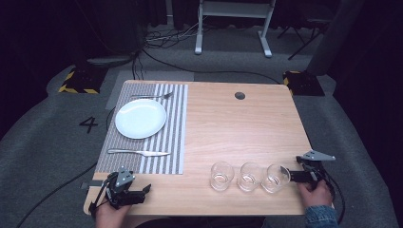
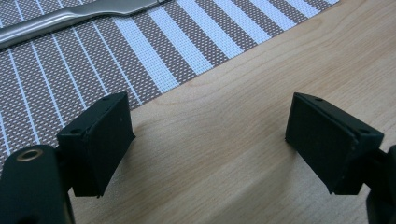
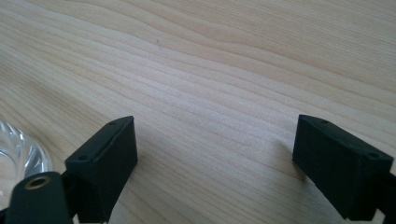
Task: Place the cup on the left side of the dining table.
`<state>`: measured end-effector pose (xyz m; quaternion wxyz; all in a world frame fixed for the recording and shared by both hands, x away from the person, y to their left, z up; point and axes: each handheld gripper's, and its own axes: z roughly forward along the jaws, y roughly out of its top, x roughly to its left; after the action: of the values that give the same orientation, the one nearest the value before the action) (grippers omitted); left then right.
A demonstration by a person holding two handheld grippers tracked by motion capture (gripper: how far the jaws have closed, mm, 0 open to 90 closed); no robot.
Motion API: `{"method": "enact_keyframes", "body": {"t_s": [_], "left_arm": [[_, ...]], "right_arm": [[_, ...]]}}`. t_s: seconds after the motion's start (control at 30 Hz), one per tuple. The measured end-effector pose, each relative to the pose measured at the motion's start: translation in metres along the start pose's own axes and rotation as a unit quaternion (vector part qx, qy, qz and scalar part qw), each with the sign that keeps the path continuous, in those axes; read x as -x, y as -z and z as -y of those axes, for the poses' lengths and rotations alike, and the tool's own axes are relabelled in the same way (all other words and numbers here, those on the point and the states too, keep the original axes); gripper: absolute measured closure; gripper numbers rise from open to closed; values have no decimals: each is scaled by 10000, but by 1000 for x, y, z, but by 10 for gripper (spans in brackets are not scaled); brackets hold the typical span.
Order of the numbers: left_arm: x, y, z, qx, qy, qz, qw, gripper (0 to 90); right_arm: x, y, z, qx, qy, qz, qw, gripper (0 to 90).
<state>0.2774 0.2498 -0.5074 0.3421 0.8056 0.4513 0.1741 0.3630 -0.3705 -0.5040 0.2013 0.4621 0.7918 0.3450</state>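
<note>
The left gripper is held at the near left corner of the wooden bench, its jaws spread wide with only bare wood between them, just off the edge of the striped placemat. The right gripper is held at the near right edge, jaws likewise spread wide and empty, beside the rightmost of three clear glasses. A knife, a white plate and a fork are laid on the placemat.
</note>
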Motion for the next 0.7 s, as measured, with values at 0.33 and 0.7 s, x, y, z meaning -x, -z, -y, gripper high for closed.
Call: {"method": "enact_keyframes", "body": {"t_s": [0.33,0.7], "left_arm": [[3,7,-9,214,137,168,9995,152],[16,30,-35,352,230,81,9991,153]], "right_arm": [[0,0,0,1,1,1,10000,141],[0,0,0,0,0,0,10000,141]]}}
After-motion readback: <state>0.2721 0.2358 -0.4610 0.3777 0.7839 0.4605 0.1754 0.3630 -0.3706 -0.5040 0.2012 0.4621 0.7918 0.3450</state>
